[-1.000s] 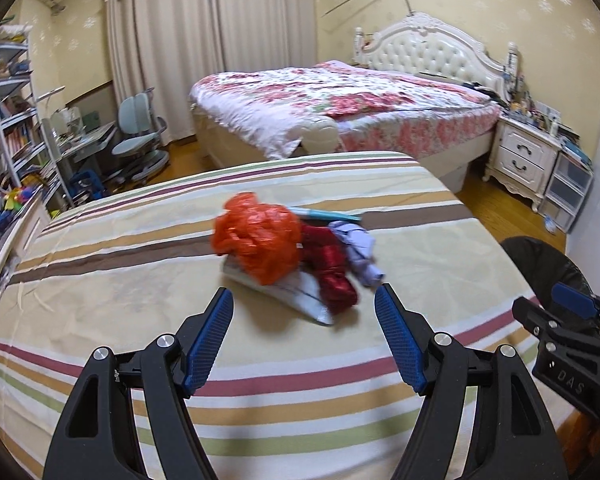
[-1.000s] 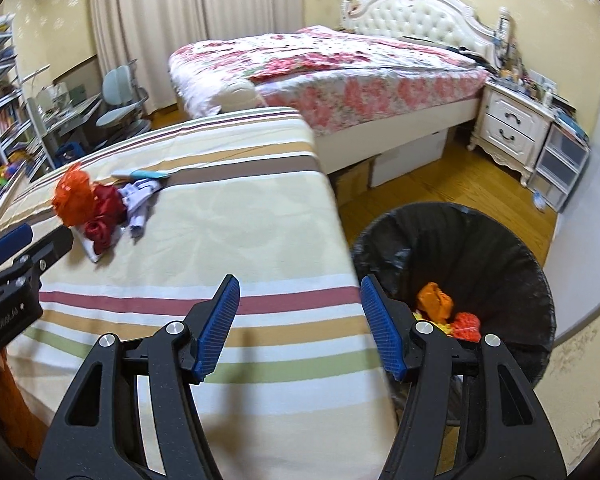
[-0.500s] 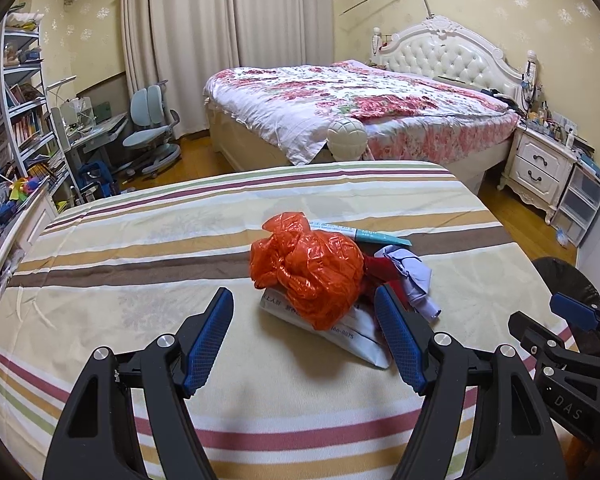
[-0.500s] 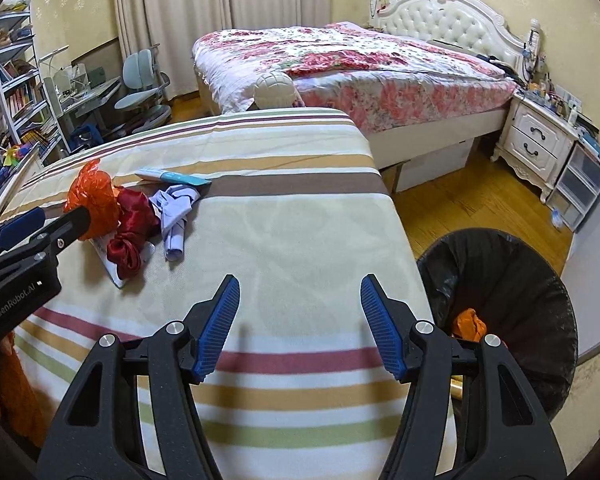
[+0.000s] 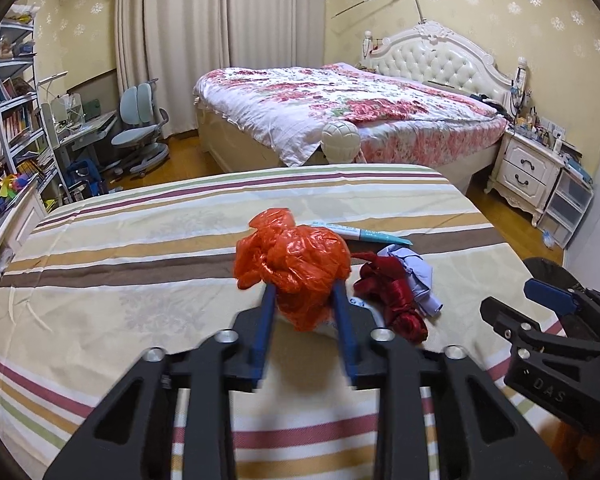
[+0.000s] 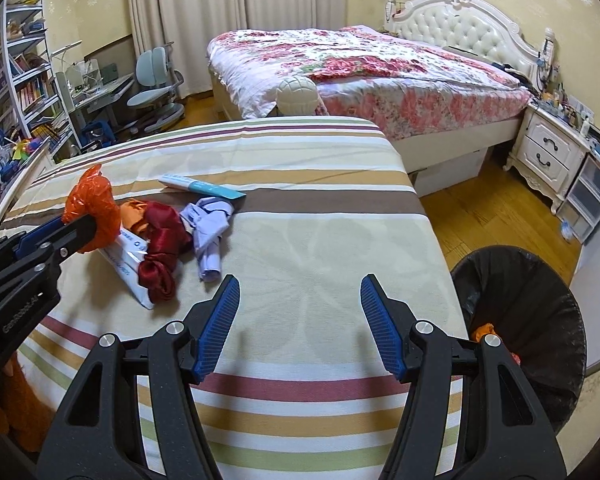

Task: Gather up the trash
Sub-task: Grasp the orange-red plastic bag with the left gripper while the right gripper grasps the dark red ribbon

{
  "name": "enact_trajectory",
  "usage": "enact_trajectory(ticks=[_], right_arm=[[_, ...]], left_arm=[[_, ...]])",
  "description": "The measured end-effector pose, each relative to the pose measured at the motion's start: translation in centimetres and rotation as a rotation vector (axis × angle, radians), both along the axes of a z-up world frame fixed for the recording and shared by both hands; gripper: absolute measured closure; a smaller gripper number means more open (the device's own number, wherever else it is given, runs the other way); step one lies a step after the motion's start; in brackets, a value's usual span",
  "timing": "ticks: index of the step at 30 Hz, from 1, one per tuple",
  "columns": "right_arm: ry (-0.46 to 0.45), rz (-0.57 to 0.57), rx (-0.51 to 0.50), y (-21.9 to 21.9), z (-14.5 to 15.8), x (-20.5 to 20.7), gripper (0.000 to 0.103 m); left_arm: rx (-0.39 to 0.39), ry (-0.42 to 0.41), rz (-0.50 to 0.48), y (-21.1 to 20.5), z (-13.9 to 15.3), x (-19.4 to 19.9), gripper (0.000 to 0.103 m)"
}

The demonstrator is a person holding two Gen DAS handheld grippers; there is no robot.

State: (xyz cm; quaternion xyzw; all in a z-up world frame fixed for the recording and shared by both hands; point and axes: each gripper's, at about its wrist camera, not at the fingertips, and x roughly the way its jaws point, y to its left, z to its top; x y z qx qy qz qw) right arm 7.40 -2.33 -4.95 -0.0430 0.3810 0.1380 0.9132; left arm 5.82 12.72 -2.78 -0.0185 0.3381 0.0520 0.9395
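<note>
On the striped bedcover [image 5: 140, 248], the biggest change since a second ago is how near the left gripper [image 5: 304, 300] now sits to the small heap of rubbish – then it hung short of the pile with its jaws spread wide, now its blue pads flank the orange plastic bag [image 5: 296, 264] and the jaws are closing, the crumpled plastic bulging between them. Judging by how the pads press into the bag's lower half, the grasp looks nearly made, so the next step is likely a lift and a carry to the black-lined trash bin [image 6: 540, 292] standing on the floor past the bed's right edge, where something orange already lies. Beside the bag, the dark red ribbon bundle [image 5: 392, 296], the lilac crumpled cloth [image 5: 416, 276], the white packet [image 6: 128, 264] beneath and the teal-and-white tube [image 5: 364, 234] remain uncollected – several trips left. Meanwhile the right gripper [image 6: 296, 320] hovers over bare cover, half open and holding nothing
</note>
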Motion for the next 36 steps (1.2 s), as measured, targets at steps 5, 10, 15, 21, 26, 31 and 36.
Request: enact_trajectory(ticks=[5,10,15,21,26,31,36], right_arm=[[-0.012,0.032,0.001,1.5,0.6,-0.3,0.041],[-0.015,0.071,-0.003,3.4,0.7,-0.7,0.042],[-0.004,0.103,-0.010,5.2,0.6,-0.8,0.046],[0.007,0.130,-0.019,6.9,0.5,-0.7,0.058],[0.023,0.147,-0.028,7.9,0.1,-0.5,0.064],[0.048,0.151,-0.033,8.3,-0.7,-0.1,0.071],[0.065,0.152,-0.034,8.3,-1.4,0.1,0.081]], left_arm=[[-0.025,-0.001,0.025,1.9,0.3,-2.0,0.076],[-0.022,0.029,0.049,3.4,-0.7,-3.4,0.076],[-0.041,0.062,0.080,4.8,-1.9,-4.0,0.075],[-0.083,0.065,0.093,5.9,-1.9,-4.5,0.065],[-0.094,0.059,0.099,6.1,-1.8,-4.5,0.043],[-0.111,0.101,0.097,6.5,-2.4,-3.6,0.034],[-0.130,0.135,0.088,6.8,-3.0,-3.2,0.059]])
